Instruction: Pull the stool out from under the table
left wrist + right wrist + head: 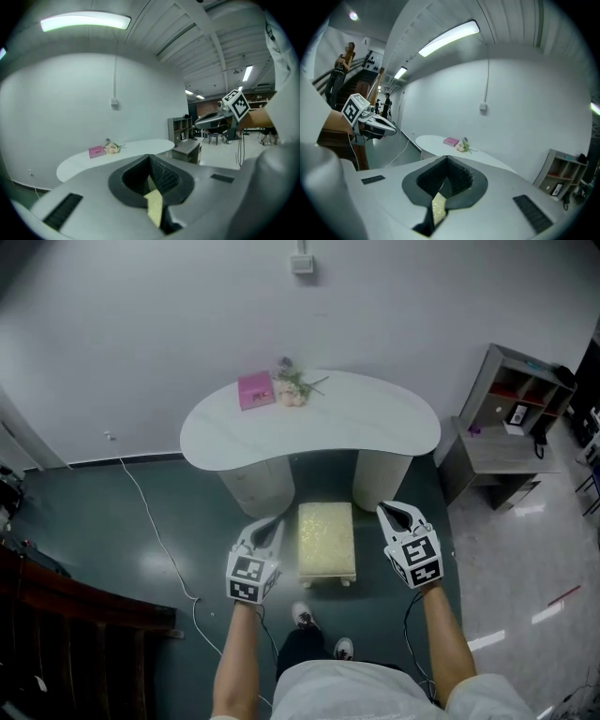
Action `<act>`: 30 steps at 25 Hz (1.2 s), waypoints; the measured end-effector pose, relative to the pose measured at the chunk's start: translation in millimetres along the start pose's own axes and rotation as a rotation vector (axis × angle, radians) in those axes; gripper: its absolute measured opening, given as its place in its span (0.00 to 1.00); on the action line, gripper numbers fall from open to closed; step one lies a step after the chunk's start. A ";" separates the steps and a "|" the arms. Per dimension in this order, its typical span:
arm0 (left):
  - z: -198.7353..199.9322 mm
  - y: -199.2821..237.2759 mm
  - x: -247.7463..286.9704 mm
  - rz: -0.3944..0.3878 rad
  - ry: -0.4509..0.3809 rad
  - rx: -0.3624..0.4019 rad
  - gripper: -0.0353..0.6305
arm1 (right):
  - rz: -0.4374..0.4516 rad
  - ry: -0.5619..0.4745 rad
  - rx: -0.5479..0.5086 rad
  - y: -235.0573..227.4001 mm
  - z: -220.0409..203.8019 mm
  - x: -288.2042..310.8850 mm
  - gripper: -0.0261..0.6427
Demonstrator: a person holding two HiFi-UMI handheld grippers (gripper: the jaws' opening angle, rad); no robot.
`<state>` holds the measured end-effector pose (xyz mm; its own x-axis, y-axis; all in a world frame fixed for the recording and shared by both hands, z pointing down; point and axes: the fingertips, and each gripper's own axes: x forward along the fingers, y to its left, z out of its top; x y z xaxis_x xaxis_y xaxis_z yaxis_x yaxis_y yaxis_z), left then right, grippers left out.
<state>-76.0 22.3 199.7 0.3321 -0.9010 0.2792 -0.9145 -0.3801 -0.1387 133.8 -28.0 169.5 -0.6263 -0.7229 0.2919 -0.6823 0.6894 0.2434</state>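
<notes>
The stool (326, 540), small with a cream-yellow cushion, stands on the dark floor in front of the gap between the two pedestals of the white curved table (394, 427). My left gripper (270, 525) hovers just left of the stool, shut and holding nothing. On the stool's right side my right gripper (392, 512) is likewise shut and empty. In the left gripper view the shut jaws (150, 161) point over the table (136, 150), and a sliver of yellow cushion (153, 206) shows below them. The right gripper view shows its shut jaws (446, 164) and the same yellow cushion (438, 206).
A pink book (255, 390) and a small bunch of flowers (292, 386) lie on the table. A grey shelf unit (511, 418) stands to the right. A white cable (155, 535) runs across the floor at left, near dark wooden furniture (66, 634). The person's shoes (302, 615) are just behind the stool.
</notes>
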 end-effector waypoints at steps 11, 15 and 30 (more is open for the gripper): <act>133.8 -4.4 -32.0 0.057 -0.169 0.147 0.08 | -0.018 -0.205 -0.093 -12.1 126.7 -39.8 0.06; 159.5 -19.1 -43.0 0.043 -0.191 0.219 0.08 | -0.009 -0.254 -0.090 -13.1 150.1 -56.8 0.06; 174.1 -53.1 -71.0 0.032 -0.218 0.261 0.08 | -0.002 -0.254 -0.116 0.7 151.2 -91.8 0.06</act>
<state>-10.9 70.0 21.8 0.3711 -0.9263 0.0651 -0.8449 -0.3659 -0.3902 133.7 31.7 3.0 -0.7095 -0.7026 0.0538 -0.6449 0.6783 0.3521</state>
